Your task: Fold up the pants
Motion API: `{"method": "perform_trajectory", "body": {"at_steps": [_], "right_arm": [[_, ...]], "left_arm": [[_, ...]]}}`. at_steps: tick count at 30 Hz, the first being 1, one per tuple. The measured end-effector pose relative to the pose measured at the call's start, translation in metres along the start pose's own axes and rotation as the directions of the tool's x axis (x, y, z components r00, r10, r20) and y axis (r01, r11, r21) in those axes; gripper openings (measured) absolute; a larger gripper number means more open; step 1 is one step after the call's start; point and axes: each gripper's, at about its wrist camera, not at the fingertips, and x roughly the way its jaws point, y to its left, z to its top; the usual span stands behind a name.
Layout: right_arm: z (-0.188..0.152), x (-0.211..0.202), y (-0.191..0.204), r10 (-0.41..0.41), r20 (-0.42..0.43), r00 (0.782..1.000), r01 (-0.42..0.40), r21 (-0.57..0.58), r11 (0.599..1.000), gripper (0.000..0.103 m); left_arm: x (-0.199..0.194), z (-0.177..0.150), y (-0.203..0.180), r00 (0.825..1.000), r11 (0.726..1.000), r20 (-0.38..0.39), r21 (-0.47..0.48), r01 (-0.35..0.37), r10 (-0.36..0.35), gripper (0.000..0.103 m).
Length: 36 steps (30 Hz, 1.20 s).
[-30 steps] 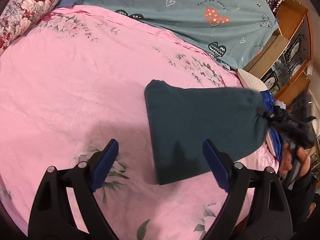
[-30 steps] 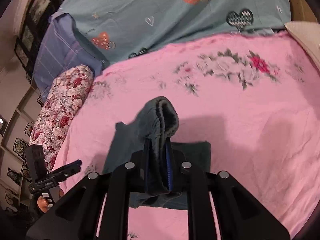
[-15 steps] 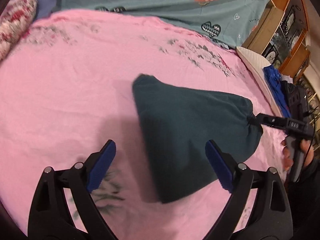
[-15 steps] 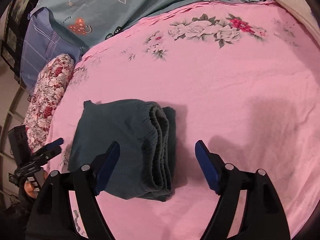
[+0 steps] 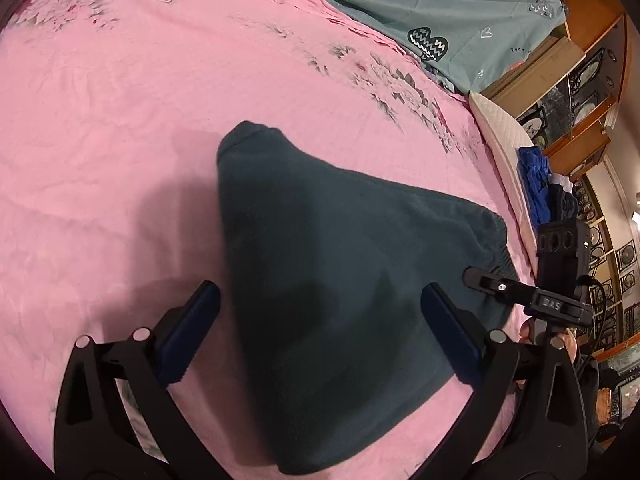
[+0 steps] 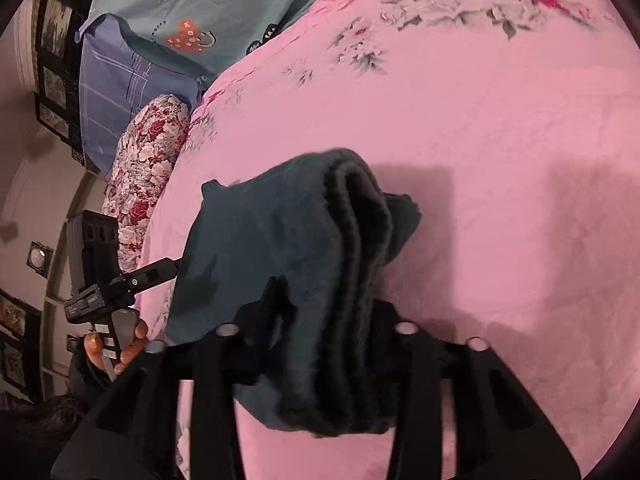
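Dark teal pants (image 5: pixel 340 260) lie folded on the pink floral bedsheet (image 5: pixel 120 140). My left gripper (image 5: pixel 320 332) hovers low over their near side. Its jaws are still opening wide, with cloth under the gap but no pad pressing it. In the right wrist view the pants' (image 6: pixel 260 240) thick stacked fold runs between the fingers of my right gripper (image 6: pixel 332 340). These jaws are closing, and the bunched cloth hides both pads. Each gripper shows in the other's view: the right gripper (image 5: pixel 480 278) at the pants' far corner, the left gripper (image 6: pixel 160 272) at their left edge.
A teal blanket with hearts (image 5: pixel 440 8) covers the head of the bed. A red floral pillow (image 6: pixel 148 168) and a blue checked pillow (image 6: pixel 116 92) lie at one side. A white cushion (image 5: pixel 496 132) with blue clothes (image 5: pixel 532 184) borders the other side, before wooden shelves (image 5: pixel 580 60).
The right gripper let the lifted fold drop flat, opened wide, sank and closed on the stacked edge again. The left gripper came lower and nearer over the pants and spread wider.
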Motion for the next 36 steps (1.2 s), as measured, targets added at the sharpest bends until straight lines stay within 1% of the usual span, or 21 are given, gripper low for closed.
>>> {"method": "perform_trajectory", "body": {"at_steps": [1,2,3,4,5,7,9,13,16,19,21,24,26,27,29,31,32,33,34,35,36], "right_arm": [[-0.001,0.0,-0.004,0.023,0.002,1.0,-0.023,0.023,0.999,0.023],[-0.002,-0.002,-0.002,0.027,0.007,1.0,-0.027,0.018,0.999,0.022],[-0.004,-0.005,0.0,0.034,0.016,0.999,-0.034,0.012,0.999,0.021],[-0.005,-0.008,0.004,0.042,0.027,0.999,-0.042,0.003,0.999,0.021],[-0.007,-0.014,0.009,0.05,0.043,0.998,-0.049,-0.002,0.999,0.021],[-0.009,-0.02,0.016,0.062,0.056,0.996,-0.062,-0.013,0.998,0.021],[-0.011,-0.027,0.026,0.069,0.065,0.995,-0.068,-0.028,0.997,0.021],[-0.009,-0.041,0.045,0.085,0.088,0.992,-0.08,-0.056,0.995,0.02],[0.002,-0.055,0.066,0.099,0.118,0.988,-0.089,-0.09,0.992,0.02],[0.022,-0.073,0.093,0.102,0.165,0.981,-0.078,-0.146,0.986,0.02],[0.041,-0.08,0.113,0.104,0.195,0.975,-0.069,-0.181,0.981,0.02],[0.078,-0.084,0.138,0.11,0.246,0.963,-0.055,-0.22,0.974,0.02],[0.11,-0.08,0.153,0.113,0.292,0.95,-0.037,-0.255,0.966,0.02],[0.126,-0.076,0.157,0.117,0.307,0.944,-0.032,-0.267,0.963,0.02],[0.162,-0.057,0.16,0.108,0.338,0.935,-0.006,-0.289,0.957,0.02],[0.195,-0.032,0.153,0.116,0.354,0.928,-0.005,-0.301,0.954,0.02],[0.213,-0.013,0.147,0.112,0.368,0.923,0.011,-0.317,0.948,0.02],[0.227,0.006,0.137,0.108,0.376,0.92,0.019,-0.318,0.948,0.02],[0.242,0.028,0.123,0.093,0.389,0.916,0.036,-0.312,0.95,0.021],[0.253,0.049,0.109,0.056,0.398,0.916,0.07,-0.294,0.953,0.024],[0.266,0.075,0.089,-0.027,0.389,0.921,0.136,-0.254,0.958,0.034]], "left_arm": [[0.0,0.001,0.0,1.0,1.0,-0.005,-0.004,0.019,-0.019,0.1],[0.0,0.001,-0.001,0.999,0.999,-0.013,-0.013,0.053,-0.053,0.081],[0.0,0.001,0.0,0.994,0.994,-0.037,-0.034,0.101,-0.102,0.056],[0.002,0.0,0.002,0.992,0.992,-0.063,-0.055,0.11,-0.114,0.026],[0.003,0.0,0.007,0.99,0.99,-0.071,-0.081,0.113,-0.119,0.022],[0.0,-0.002,0.013,0.986,0.982,-0.06,-0.119,0.15,-0.158,0.02],[-0.008,-0.002,0.011,0.981,0.976,-0.042,-0.121,0.181,-0.187,0.018],[-0.034,0.004,-0.008,0.976,0.973,-0.001,-0.079,0.215,-0.216,0.011],[-0.061,0.021,-0.023,0.978,0.978,0.052,-0.032,0.206,-0.204,0.01],[-0.09,0.048,-0.038,0.976,0.982,0.114,0.011,0.187,-0.187,0.009],[-0.112,0.073,-0.051,0.97,0.987,0.181,0.057,0.152,-0.16,0.009],[-0.132,0.114,-0.063,0.955,0.989,0.266,0.102,0.106,-0.13,0.008],[-0.135,0.148,-0.066,0.941,0.989,0.32,0.129,0.071,-0.109,0.009],[-0.133,0.163,-0.066,0.934,0.989,0.343,0.14,0.057,-0.102,0.008],[-0.124,0.19,-0.055,0.925,0.988,0.364,0.142,0.059,-0.107,0.008],[-0.097,0.222,-0.034,0.923,0.992,0.373,0.118,0.051,-0.092,0.008],[-0.081,0.236,-0.021,0.924,0.994,0.374,0.101,0.044,-0.079,0.008],[-0.058,0.252,-0.003,0.924,0.997,0.378,0.07,0.031,-0.055,0.008],[-0.035,0.264,0.015,0.92,0.999,0.391,0.036,-0.001,-0.014,0.008],[-0.004,0.277,0.042,0.917,0.998,0.393,-0.024,-0.054,0.059,0.008],[0.021,0.287,0.067,0.92,0.992,0.371,-0.079,-0.103,0.125,0.008]]}}
